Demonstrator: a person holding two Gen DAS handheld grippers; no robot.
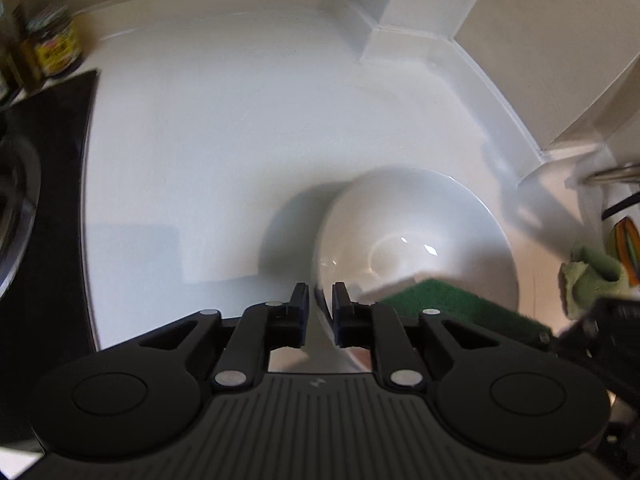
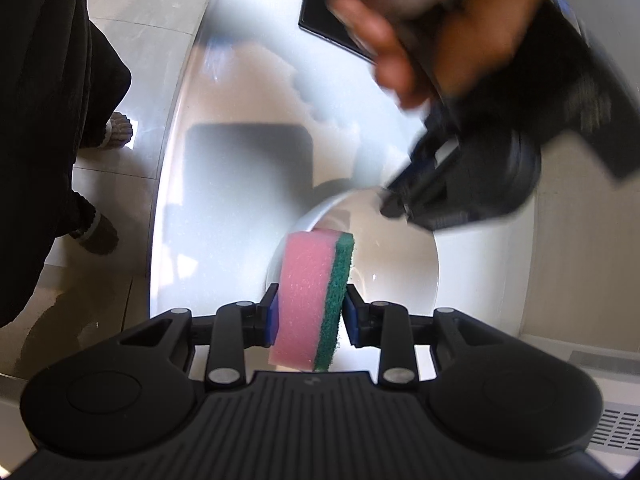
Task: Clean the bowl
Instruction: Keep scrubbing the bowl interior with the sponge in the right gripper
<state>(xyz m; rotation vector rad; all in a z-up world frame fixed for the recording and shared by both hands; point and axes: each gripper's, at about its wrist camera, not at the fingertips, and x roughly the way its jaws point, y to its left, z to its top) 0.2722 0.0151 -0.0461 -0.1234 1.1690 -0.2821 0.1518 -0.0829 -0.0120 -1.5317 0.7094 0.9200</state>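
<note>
No text can be read; the yellow label on the jar (image 1: 56,46) at upper left is too blurred

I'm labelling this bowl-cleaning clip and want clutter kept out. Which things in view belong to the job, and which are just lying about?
Part of the job:
- white bowl
- pink-and-green sponge, clamped in the right gripper
- left gripper, jaws astride the bowl's rim

Lying about:
- yellow-labelled jar
- green cloth
- black stovetop
- dark flat panel
</note>
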